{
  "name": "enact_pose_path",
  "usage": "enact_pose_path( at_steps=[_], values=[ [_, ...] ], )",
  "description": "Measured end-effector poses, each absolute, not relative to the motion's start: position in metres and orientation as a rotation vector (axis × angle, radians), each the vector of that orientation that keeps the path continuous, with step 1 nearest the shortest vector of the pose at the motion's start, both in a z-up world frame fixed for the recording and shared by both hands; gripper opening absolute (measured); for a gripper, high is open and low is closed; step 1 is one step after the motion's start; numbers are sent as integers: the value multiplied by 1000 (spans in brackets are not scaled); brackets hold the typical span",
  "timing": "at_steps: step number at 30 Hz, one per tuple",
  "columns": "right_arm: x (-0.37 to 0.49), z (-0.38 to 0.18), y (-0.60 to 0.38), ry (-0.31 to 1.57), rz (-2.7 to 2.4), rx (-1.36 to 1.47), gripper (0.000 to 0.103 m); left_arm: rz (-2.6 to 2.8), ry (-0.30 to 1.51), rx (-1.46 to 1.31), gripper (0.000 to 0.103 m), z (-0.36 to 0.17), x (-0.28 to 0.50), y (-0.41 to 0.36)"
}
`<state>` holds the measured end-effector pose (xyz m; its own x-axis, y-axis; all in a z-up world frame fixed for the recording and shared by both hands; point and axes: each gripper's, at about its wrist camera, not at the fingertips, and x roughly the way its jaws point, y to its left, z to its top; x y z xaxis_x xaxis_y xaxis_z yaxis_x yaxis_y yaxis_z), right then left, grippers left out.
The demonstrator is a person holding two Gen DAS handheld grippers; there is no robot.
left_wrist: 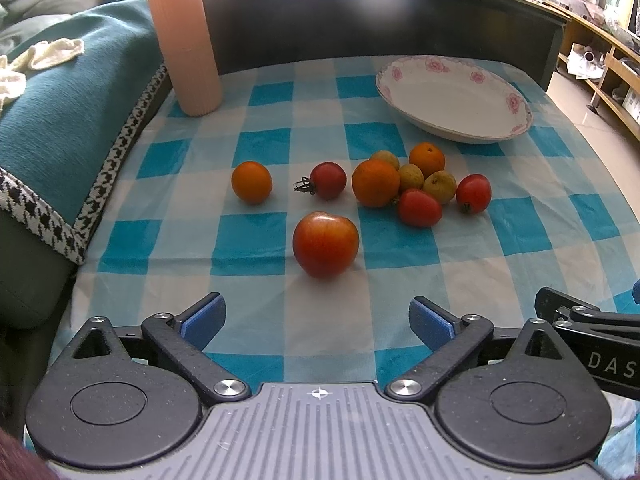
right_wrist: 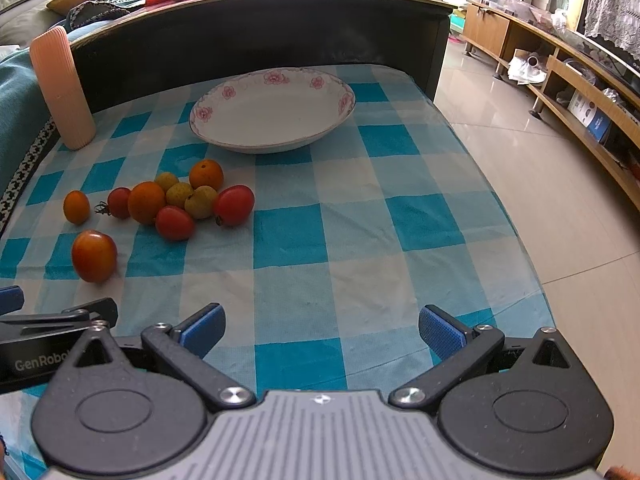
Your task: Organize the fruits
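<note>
A cluster of fruits is gathered on the checked tablecloth of the table, just in front of the flowered white plate, which holds nothing. In the cluster, two oranges, three yellowish small fruits and two red tomatoes are seen touching one another. A stemmed tomato and a lone orange are set farther from the plate, toward the ribbed pink cylinder. The large red tomato is placed farthest from the plate, apart from the rest. The left tongs are held spread behind that tomato, gripping nothing. The right tongs are likewise spread over bare cloth, well apart from the plate.
</note>
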<state>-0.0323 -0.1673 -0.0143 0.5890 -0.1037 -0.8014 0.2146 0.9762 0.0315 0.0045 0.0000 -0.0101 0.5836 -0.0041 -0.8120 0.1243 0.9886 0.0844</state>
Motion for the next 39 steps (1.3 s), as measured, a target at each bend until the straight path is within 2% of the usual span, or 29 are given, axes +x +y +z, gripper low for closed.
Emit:
enact_pose_path(
  at_steps=[39],
  values=[
    [-34,-19,-168,941,-184,133,103,-81,974,145,97,-13,8,-4]
  ],
)
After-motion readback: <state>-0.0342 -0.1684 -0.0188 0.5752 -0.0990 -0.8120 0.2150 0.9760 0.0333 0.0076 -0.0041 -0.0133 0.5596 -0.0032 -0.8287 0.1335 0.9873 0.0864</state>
